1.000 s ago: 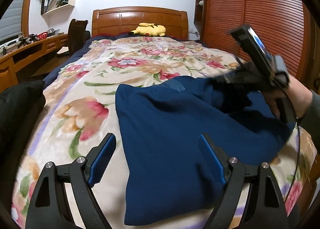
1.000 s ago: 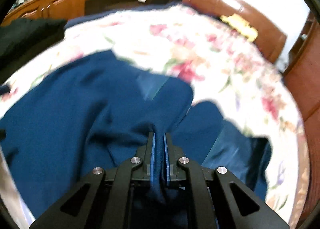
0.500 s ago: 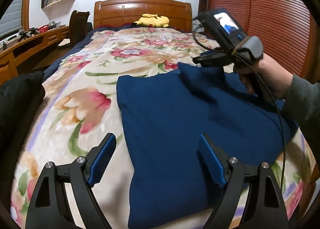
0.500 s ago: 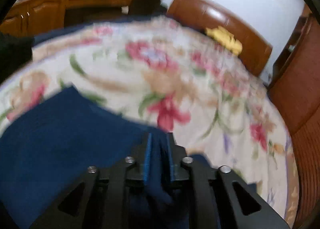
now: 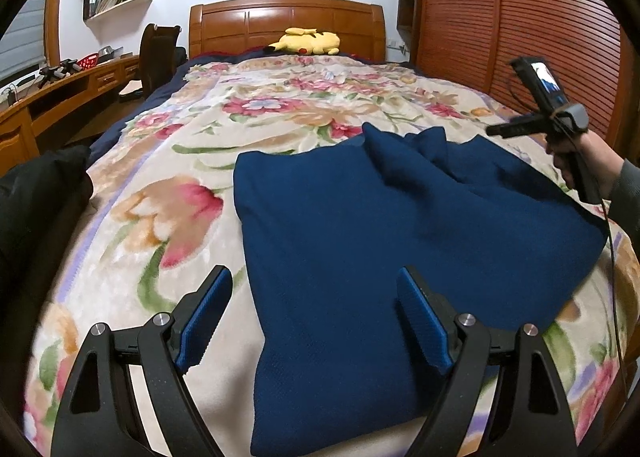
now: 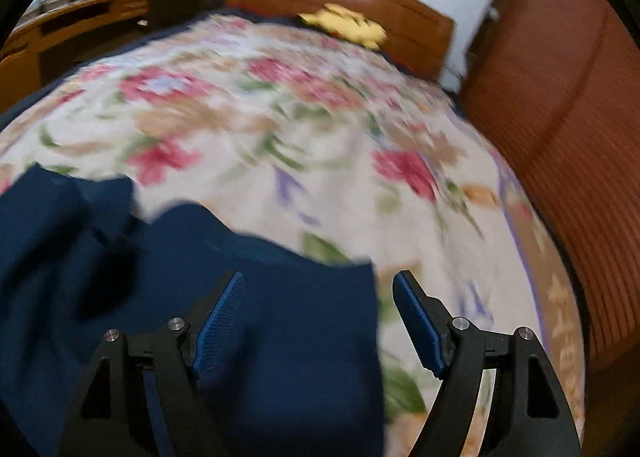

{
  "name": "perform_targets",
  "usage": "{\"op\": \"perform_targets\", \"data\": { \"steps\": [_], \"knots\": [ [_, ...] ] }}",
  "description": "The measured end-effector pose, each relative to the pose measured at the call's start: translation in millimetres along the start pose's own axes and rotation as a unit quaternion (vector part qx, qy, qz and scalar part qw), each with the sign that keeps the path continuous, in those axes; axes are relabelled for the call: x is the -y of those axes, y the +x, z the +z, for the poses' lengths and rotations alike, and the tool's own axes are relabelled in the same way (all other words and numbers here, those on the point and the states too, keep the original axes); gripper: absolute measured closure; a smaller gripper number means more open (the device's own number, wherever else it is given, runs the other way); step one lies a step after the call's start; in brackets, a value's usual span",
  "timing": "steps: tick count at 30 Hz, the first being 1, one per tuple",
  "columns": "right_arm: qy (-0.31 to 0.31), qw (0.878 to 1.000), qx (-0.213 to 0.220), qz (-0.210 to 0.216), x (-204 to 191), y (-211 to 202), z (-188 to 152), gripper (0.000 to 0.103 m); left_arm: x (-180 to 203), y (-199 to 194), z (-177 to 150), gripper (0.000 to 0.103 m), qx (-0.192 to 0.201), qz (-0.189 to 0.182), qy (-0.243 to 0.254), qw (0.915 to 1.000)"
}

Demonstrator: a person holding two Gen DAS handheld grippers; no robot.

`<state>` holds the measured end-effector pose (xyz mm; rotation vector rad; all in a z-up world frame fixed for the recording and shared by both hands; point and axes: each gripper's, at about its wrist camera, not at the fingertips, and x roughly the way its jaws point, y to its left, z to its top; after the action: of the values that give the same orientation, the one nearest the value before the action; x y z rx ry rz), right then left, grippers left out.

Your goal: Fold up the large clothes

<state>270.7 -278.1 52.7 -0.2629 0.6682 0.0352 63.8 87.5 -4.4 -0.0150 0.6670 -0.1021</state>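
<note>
Garment: navy garment (image 5: 400,225) folded flat on floral blanket (image 5: 168,185), far edge now rumpled, no longer lifted.
Right gripper (image 6: 316,321): pinched cloth a second ago; now opening, clear of fabric.
Left gripper (image 5: 316,317): spread wide, unchanged, empty above near edge.

The big dark blue garment (image 5: 400,225) lies folded and mostly flat on the flowery bed cover (image 5: 168,193), bunched up at its far edge.

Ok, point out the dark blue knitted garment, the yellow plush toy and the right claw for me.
dark blue knitted garment (image 5: 360,225), left wrist view, middle of its flat folded body.
yellow plush toy (image 5: 306,42), left wrist view, middle of its body by the headboard.
right claw (image 6: 318,297), right wrist view, gap between its opening blue pads, over the garment's edge.
</note>
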Motion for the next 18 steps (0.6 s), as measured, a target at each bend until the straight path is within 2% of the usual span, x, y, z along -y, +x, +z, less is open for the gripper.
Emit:
{"op": "perform_targets", "data": {
  "steps": [5, 7, 10, 12, 13, 14, 15, 17, 18],
  "knots": [
    [0.045, 0.998, -0.051, 0.018, 27.5, 37.3, -20.9, 0.025, 0.2, 5.5, -2.4, 0.018, -0.011, 0.004, 0.002, 0.9999],
    [0.068, 0.995, -0.066, 0.029, 36.7, 54.7, -19.4, 0.025, 0.1, 8.0, -3.2, 0.018, -0.016, 0.004, 0.002, 0.9999],
    [0.107, 0.991, -0.058, 0.059, 49.5, 73.2, -9.7, 0.025, -0.9, 11.6, -3.8, 0.018, -0.024, 0.005, 0.000, 0.9997],
    [0.111, 0.990, -0.062, 0.068, 47.7, 74.4, -10.5, 0.036, -0.9, 13.8, -3.7, 0.018, -0.028, 0.004, 0.000, 0.9996],
    [0.106, 0.990, -0.064, 0.070, 47.7, 75.7, -12.1, 0.049, -0.8, 14.5, -3.9, 0.018, -0.030, 0.004, 0.000, 0.9996],
    [0.096, 0.990, -0.066, 0.077, 47.7, 75.3, -11.1, 0.077, -0.3, 15.3, -4.3, 0.018, -0.031, 0.005, 0.001, 0.9995],
    [0.081, 0.992, -0.069, 0.070, 41.1, 71.9, -10.3, 0.090, 1.1, 15.0, -4.7, 0.018, -0.032, 0.006, 0.002, 0.9995],
    [0.054, 0.996, -0.060, 0.048, 31.5, 61.5, -8.2, 0.099, 2.0, 15.6, -5.4, 0.018, -0.035, 0.009, 0.004, 0.9993],
    [0.043, 0.997, -0.047, 0.041, 30.5, 52.1, -5.7, 0.099, 2.2, 16.2, -5.7, 0.018, -0.037, 0.009, 0.005, 0.9992]
  ]
}}
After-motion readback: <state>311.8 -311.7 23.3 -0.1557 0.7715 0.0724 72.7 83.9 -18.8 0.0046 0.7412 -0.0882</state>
